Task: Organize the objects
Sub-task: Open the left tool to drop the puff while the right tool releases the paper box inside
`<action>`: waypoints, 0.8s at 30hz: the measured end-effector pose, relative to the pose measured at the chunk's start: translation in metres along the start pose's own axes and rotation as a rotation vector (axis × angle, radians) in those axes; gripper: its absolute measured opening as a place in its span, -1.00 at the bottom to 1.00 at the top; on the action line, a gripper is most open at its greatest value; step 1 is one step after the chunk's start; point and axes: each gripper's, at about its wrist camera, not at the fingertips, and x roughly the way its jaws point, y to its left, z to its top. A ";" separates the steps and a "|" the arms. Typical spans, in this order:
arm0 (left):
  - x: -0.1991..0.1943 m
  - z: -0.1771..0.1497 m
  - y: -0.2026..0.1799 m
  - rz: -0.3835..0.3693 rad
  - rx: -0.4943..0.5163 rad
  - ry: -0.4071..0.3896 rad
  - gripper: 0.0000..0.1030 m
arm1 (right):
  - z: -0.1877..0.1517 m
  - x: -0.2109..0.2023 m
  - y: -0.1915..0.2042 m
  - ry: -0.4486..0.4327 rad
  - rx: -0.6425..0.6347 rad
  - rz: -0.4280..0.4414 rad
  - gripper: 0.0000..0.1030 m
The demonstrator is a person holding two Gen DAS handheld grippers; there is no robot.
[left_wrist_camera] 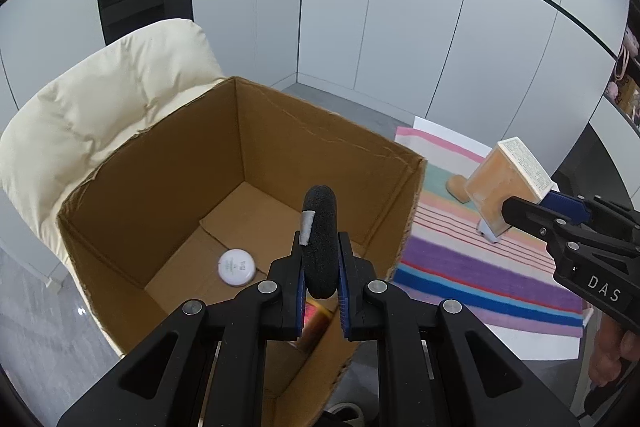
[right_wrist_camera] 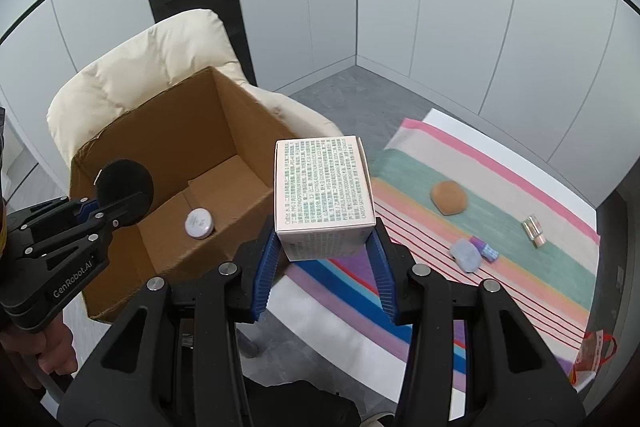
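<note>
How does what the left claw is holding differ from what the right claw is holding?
The left claw holds a black foam disc; the right claw holds a pale printed carton. The disc is round, thin and dark, gripped across its flat faces; the carton is boxy, light, covered in fine text. The disc hangs over the open cardboard box; the carton is beside the box, over the striped cloth. Both are clamped and lifted.

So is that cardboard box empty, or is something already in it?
Not empty: the cardboard box stands open-topped, and a small round white jar lies on its floor. Something reddish shows near the front wall; what it is, cannot tell.
</note>
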 end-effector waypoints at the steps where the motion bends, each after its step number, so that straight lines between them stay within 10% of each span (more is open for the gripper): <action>1: -0.001 -0.001 0.002 0.006 0.004 -0.005 -0.73 | 0.000 0.000 0.001 0.001 -0.003 0.003 -0.12; 5: -0.008 -0.005 0.002 0.023 0.026 -0.027 -0.66 | 0.002 0.003 0.013 0.002 -0.018 0.017 -0.12; 12: -0.028 -0.007 0.020 0.099 -0.006 -0.119 1.00 | 0.007 0.008 0.033 0.005 -0.045 0.042 -0.12; 24: -0.050 -0.018 0.081 0.151 -0.153 -0.118 1.00 | 0.015 0.018 0.075 0.013 -0.088 0.091 -0.12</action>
